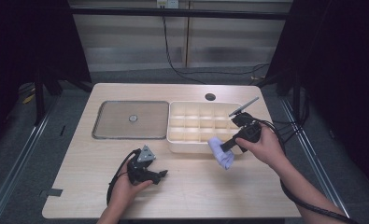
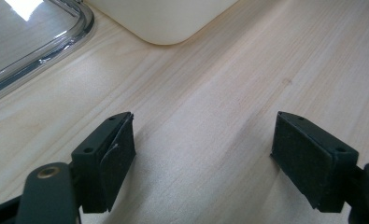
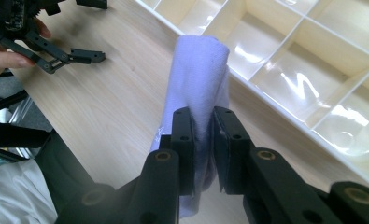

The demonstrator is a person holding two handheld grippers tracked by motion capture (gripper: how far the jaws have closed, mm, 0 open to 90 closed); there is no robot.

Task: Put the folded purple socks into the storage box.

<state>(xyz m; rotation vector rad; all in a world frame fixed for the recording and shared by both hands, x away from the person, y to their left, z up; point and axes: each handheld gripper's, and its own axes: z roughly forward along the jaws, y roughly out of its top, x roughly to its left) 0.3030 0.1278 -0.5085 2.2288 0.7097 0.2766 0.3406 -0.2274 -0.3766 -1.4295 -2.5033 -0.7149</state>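
Observation:
A folded pale lilac cloth hangs just off the front edge of the cream divided tray, clear of the table. My right gripper is shut on the cloth, its jaws pinching the fold from both sides. My left gripper rests low over bare wood at the front left, open, with nothing between its pads. It also appears at the top left of the right gripper view as the left gripper.
A clear lid with a round knob lies flat to the left of the tray. A round cable hole sits at the table's far edge. Cables trail from both grippers. Dark floor surrounds the table.

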